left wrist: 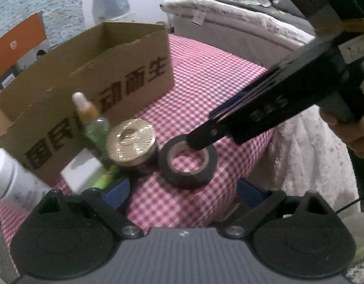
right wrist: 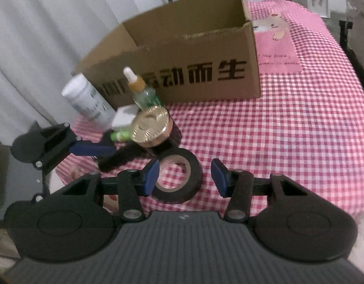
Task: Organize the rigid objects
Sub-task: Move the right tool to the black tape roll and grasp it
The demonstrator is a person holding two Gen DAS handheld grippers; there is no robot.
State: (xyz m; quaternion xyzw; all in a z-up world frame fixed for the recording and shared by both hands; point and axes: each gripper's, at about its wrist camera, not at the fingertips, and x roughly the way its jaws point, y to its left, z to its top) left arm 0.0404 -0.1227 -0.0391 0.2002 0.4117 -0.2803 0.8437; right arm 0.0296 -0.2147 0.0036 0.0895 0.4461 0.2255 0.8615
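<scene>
A black tape roll (left wrist: 187, 163) lies flat on the checked cloth near the table's front edge. In the right wrist view the tape roll (right wrist: 179, 177) sits between the blue pads of my right gripper (right wrist: 185, 177). The left pad is at its side and a gap shows at the right pad. In the left wrist view the right gripper (left wrist: 200, 142) reaches in from the upper right, its tip over the roll. My left gripper (left wrist: 183, 193) is open just in front of the roll, with nothing between its fingers. A gold-lidded jar (left wrist: 131, 140) stands beside the tape.
An open cardboard box (right wrist: 182, 54) stands behind the objects. Beside the gold-lidded jar (right wrist: 151, 127) are a dropper bottle (right wrist: 141, 92), a white bottle (right wrist: 87, 99), a small white box (right wrist: 125, 116) and a green item (right wrist: 120, 136). A bed (left wrist: 241, 19) lies beyond the table.
</scene>
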